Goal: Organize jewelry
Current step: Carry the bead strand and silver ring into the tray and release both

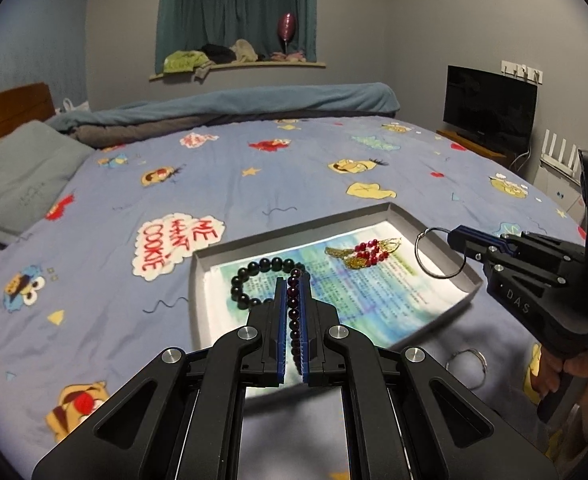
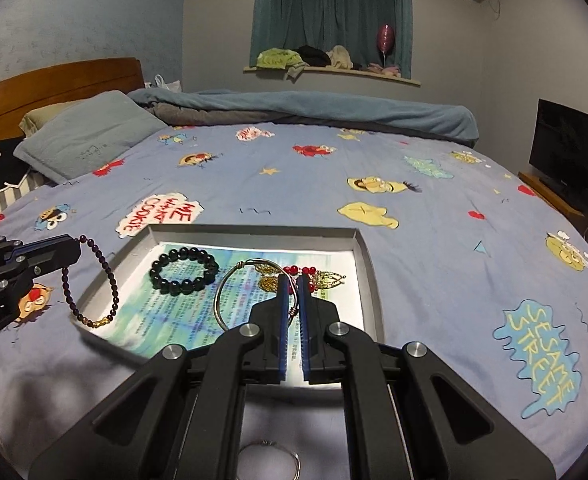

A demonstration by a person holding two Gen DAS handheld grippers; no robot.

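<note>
A grey tray [image 1: 198,280] [image 2: 367,264] lined with printed paper lies on the bed. In it are a black bead bracelet [image 1: 250,280] [image 2: 184,270] and a gold piece with red beads [image 1: 363,254] [image 2: 325,278]. My left gripper [image 1: 293,280] [image 2: 72,246] is shut on a dark purple bead bracelet [image 1: 294,312] [image 2: 110,280], which hangs over the tray's left edge. My right gripper [image 2: 292,280] [image 1: 451,236] is shut on a silver bangle [image 2: 224,292] [image 1: 437,254], held over the tray.
Another silver bangle [image 1: 467,362] [image 2: 282,454] lies on the cartoon-print blue bedsheet [image 1: 254,168] just in front of the tray. A grey pillow [image 2: 86,136] and wooden headboard are at the far left, a folded blanket [image 1: 254,104] at the far side, a TV [image 1: 489,108] at the right.
</note>
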